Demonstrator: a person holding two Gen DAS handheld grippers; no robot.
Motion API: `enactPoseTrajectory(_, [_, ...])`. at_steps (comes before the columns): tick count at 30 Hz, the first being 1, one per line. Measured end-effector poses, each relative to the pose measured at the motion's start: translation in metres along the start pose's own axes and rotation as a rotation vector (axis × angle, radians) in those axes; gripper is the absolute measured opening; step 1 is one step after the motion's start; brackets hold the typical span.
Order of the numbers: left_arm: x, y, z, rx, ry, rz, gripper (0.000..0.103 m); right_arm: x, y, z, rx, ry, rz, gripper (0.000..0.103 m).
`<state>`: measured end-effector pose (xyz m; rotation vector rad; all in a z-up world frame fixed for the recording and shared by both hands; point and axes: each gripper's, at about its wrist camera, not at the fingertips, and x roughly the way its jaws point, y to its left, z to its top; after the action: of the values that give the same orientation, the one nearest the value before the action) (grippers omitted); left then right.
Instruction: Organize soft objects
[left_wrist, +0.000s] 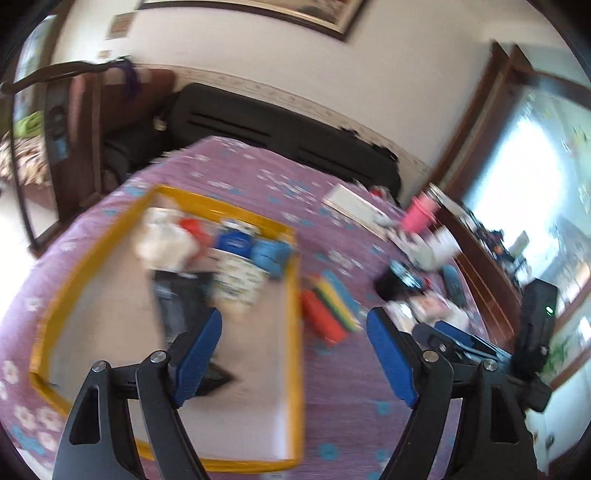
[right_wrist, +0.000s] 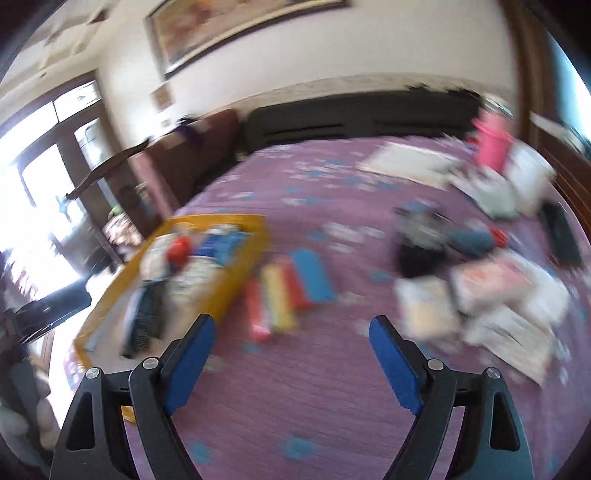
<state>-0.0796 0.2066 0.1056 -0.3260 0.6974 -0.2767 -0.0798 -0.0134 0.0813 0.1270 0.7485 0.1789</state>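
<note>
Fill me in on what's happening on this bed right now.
Someone is sorting soft things on a purple bedspread with two hand-held grippers. Both the left gripper and the right gripper are open and empty. A yellow-rimmed tray already holds several soft items. Colourful folded pieces lie beside it, and a blurred pile waits further right.

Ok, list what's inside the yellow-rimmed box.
Yellow-rimmed box holds white plush, something red, blue fabric, patterned cloth, dark garment. Anything beneath them is covered.
</note>
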Motion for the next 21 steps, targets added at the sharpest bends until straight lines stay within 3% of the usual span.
enactPoseTrajectory(4, [0.021,-0.043,-0.013,0.062,0.057,-0.037,0.080,-0.020,-0.067,-0.009,0.152,-0.037,-0.061,0.089])
enactPoseTrajectory(10, [0.060,-0.081,-0.035,0.129,0.162,-0.040,0.080,-0.037,-0.126,-0.013,0.256,-0.097,-0.161,0.089])
enactPoseTrajectory(15, [0.086,-0.095,-0.041,0.165,0.211,-0.018,0.080,-0.030,-0.149,-0.020,0.316,-0.116,-0.175,0.088])
enactPoseTrajectory(21, [0.114,-0.092,-0.035,0.178,0.235,0.057,0.080,-0.029,-0.152,-0.022,0.326,-0.104,-0.122,0.089])
